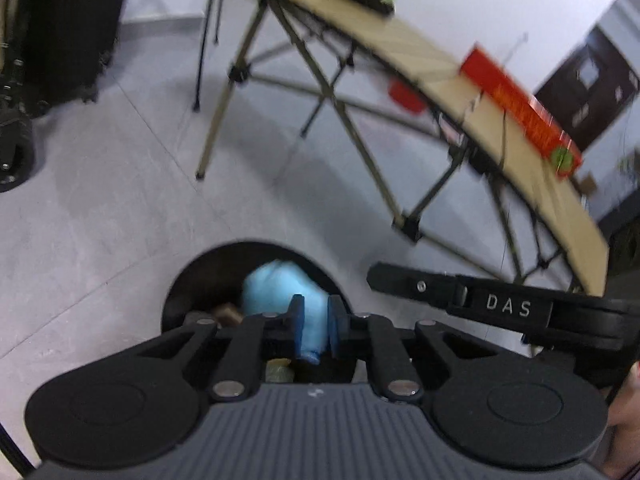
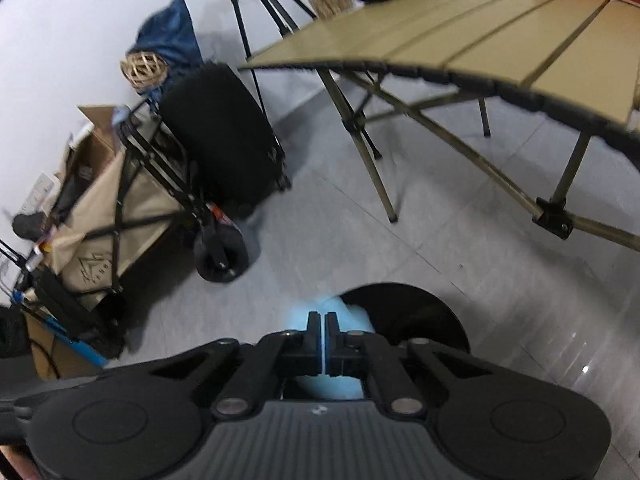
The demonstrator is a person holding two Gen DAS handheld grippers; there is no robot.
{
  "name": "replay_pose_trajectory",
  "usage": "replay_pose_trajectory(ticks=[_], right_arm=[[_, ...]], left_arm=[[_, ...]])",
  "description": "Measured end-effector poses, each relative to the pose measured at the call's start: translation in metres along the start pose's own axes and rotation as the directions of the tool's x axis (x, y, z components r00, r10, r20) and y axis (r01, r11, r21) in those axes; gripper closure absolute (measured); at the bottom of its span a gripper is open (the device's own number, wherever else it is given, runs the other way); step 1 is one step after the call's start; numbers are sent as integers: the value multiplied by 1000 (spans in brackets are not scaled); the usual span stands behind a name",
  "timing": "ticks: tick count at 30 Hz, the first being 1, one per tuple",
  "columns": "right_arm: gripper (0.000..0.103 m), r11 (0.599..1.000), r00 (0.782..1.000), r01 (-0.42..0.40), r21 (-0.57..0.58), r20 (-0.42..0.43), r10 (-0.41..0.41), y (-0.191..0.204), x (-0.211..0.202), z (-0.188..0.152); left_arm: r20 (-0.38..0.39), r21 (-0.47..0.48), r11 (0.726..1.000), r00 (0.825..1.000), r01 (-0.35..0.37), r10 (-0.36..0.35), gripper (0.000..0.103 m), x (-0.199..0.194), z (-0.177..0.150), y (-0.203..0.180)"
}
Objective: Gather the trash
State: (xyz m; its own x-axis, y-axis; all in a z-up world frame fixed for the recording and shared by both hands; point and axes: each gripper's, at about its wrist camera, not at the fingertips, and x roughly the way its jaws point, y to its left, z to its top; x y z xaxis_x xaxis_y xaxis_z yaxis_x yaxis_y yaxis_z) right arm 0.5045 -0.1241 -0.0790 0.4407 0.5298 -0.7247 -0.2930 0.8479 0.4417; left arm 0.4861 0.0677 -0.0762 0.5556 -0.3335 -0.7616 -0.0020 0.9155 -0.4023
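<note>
— Both grippers are over the bin [image 1: 188,284]. The left gripper [image 1: 316,328] has its pads clamped on the blue wad [image 1: 280,288], which hangs right above the opening.

— And the right gripper [image 2: 322,340]?

— Its fingers are nearly together with only a thin slit between them. The wad [image 2: 352,316] shows around them, but I can't tell if they're pinching it or just shut in front of it.

— So how should the drop go?

— I'd say keep the wad centred over the opening, then let go cleanly so nothing catches the rim.

— Anything in the bin?

— Something brownish [image 1: 226,314] down inside, plus a pale scrap [image 1: 278,370] under the left fingers; too blurred to name.

— Further off?

— The folding table [image 2: 500,44] with a red box [image 1: 520,112], and a wagon [image 2: 104,216] by the wall stuffed with gear.
</note>
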Motion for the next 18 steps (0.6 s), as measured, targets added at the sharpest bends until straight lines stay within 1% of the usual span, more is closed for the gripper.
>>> replay_pose_trajectory(ticks=[1,2,3,5,6,7,8,9,10,11,13,14,15,18], right_arm=[[100,999,1000,29,-16,-12,-29,-2,10,-1],[99,999,999,43,-26,-26,-44,-4,18,-3],[97,998,997,56,-32,-50,-57,-8,26,-6],[95,997,993,69,-22,-95,-71,-22,34,-10],[93,997,989,73,-24,-130,-76,-27,42,-12],[92,997,985,78,-29,-153,-81,-30,46,-15],[91,996,981,85,-42,-174,-91,-32,50,-17],[88,994,977,93,-58,-187,-102,-33,53,-19],[82,991,972,105,-86,-203,-121,-34,57,-21],[79,989,968,112,-99,-212,-131,-34,60,-21],[70,986,965,117,-116,-223,-140,-36,63,-22],[69,985,964,119,-122,-223,-144,-35,64,-22],[68,984,964,124,-127,-221,-150,-35,64,-22],[66,984,963,127,-129,-222,-153,-36,65,-21]], left_arm=[[-12,36,999,1000,-23,24,76,12,0,0],[-24,72,995,997,-70,72,61,23,-3,2],[-38,113,984,990,-134,139,56,36,-6,3],[-87,134,973,976,-188,200,56,51,-14,11],[-119,141,970,970,-196,213,56,58,-15,14],[-135,151,967,965,-206,227,54,61,-16,14],[-136,165,959,958,-228,251,47,64,-17,15],[-125,178,948,950,-262,286,42,66,-18,15],[-117,187,940,944,-284,309,41,67,-18,14],[-115,195,935,940,-296,321,40,69,-17,16],[-113,192,937,941,-293,318,36,69,-17,16],[-112,186,936,940,-298,322,34,68,-16,17],[-109,183,936,940,-301,323,34,66,-16,17],[-93,194,937,946,-289,311,31,62,-15,13]])
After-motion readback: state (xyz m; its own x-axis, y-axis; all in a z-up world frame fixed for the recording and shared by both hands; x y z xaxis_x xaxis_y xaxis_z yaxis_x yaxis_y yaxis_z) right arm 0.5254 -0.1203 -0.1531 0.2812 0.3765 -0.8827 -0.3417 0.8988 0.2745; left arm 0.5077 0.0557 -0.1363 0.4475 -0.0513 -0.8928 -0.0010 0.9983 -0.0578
